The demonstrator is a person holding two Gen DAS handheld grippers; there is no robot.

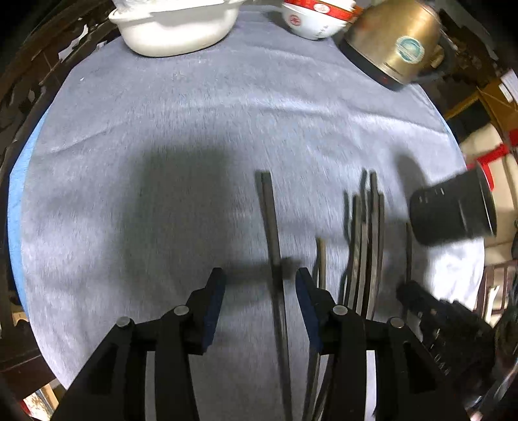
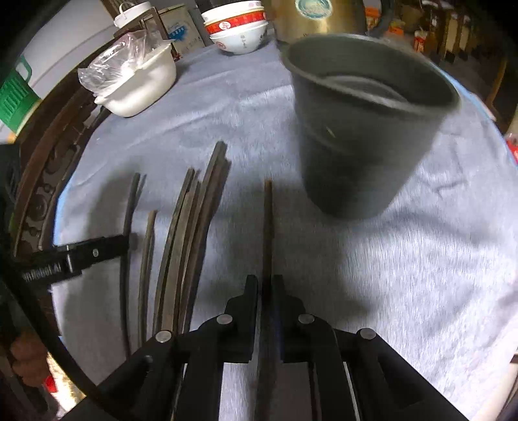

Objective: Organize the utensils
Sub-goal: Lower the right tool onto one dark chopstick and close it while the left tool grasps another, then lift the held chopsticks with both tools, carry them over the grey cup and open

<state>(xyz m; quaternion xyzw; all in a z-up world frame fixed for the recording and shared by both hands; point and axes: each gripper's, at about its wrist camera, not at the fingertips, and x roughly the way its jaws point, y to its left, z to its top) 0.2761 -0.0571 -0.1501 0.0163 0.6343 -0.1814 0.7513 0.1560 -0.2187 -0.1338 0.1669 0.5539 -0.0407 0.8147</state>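
Note:
Dark chopsticks lie on the grey cloth (image 1: 162, 129). My left gripper (image 1: 260, 285) is open and points down over one chopstick (image 1: 270, 220), which runs between its pads closer to the right one, with gaps on both sides. A loose bundle of chopsticks (image 1: 365, 243) and a single one (image 1: 320, 259) lie to its right. My right gripper (image 2: 264, 286) is shut on another chopstick (image 2: 268, 226), whose end points toward the black cup (image 2: 365, 129), which stands upright just beyond. The bundle (image 2: 191, 233) lies left of it. The cup (image 1: 453, 207) also shows at the right edge of the left wrist view.
A white pot (image 1: 174, 29) with a plastic bag in it, stacked red-and-white bowls (image 1: 310, 19) and a brass kettle (image 1: 395, 42) stand along the far side of the round table. A dark carved wooden rim (image 2: 42, 181) borders the cloth on the left.

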